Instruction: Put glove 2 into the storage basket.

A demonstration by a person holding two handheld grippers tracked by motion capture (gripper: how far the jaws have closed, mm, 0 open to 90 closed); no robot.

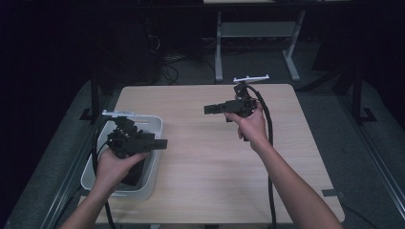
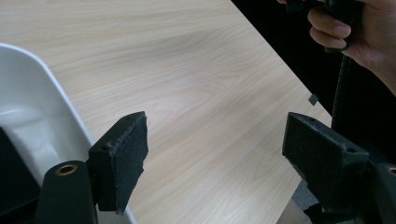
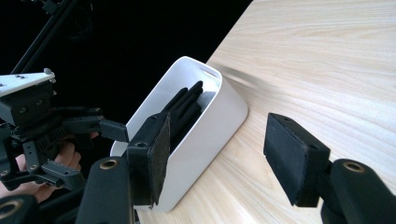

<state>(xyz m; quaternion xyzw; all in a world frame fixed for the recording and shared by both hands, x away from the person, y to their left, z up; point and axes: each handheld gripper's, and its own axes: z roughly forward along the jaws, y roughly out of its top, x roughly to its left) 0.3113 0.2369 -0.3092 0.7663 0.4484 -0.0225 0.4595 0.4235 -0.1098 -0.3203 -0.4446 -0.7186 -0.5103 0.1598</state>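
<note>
Wooden table [image 1: 210, 157] — white bin [image 1: 152, 125] at left

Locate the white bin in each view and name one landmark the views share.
High view: the white bin sits at the table's left edge, under the left gripper.
Left gripper view: its rim curves along the left edge.
Right gripper view: left of centre, dark items inside.
Shared landmark: the wooden tabletop.

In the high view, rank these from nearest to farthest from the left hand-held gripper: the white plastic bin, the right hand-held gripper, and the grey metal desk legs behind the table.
1. White plastic bin: directly beneath the left hand-held gripper, at the table's left edge.
2. Right hand-held gripper: across the table, raised on the right.
3. Grey metal desk legs: on the floor beyond the table's far edge.
</note>
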